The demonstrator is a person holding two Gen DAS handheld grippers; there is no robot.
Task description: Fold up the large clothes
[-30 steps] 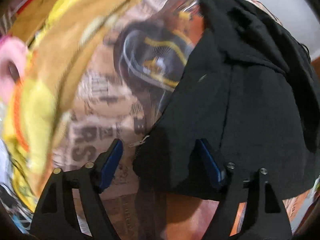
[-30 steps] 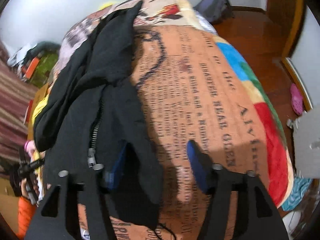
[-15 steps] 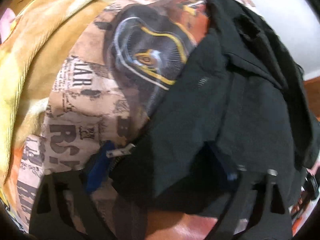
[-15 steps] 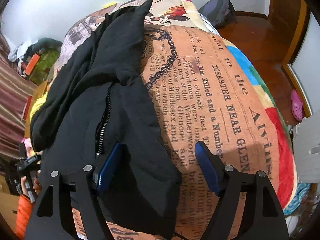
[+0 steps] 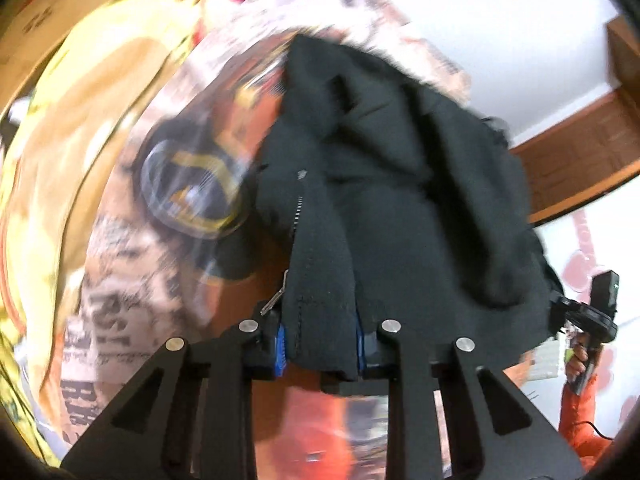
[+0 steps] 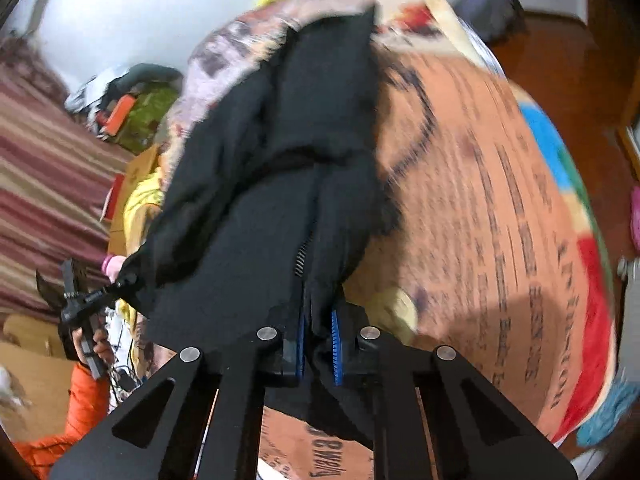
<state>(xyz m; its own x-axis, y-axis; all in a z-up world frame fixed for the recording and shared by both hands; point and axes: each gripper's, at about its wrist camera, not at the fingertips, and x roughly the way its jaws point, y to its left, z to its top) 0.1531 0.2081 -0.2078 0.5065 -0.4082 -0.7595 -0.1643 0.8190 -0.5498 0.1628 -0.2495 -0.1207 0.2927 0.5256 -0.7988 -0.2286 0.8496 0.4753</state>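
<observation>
A black zip-up jacket (image 5: 400,200) lies bunched on a bed covered by an orange printed blanket (image 5: 128,280). My left gripper (image 5: 320,350) is shut on the jacket's near hem beside the zipper (image 5: 297,216). In the right wrist view my right gripper (image 6: 318,350) is shut on the jacket's (image 6: 280,184) hem at the zipper's (image 6: 301,258) lower end. Both hems are raised a little off the blanket (image 6: 500,220). The other gripper shows at each view's edge: the right one (image 5: 592,312), the left one (image 6: 80,304).
A yellow quilt (image 5: 48,152) is heaped along the bed's left side. Cardboard boxes (image 6: 132,184) and clutter (image 6: 132,112) stand by a striped curtain (image 6: 40,168). A dark bag (image 6: 488,4) sits on the wooden floor (image 6: 560,52) past the bed.
Both grippers were open around the jacket's hem and have closed on it. Both have lifted the hem, and the views are blurred by motion.
</observation>
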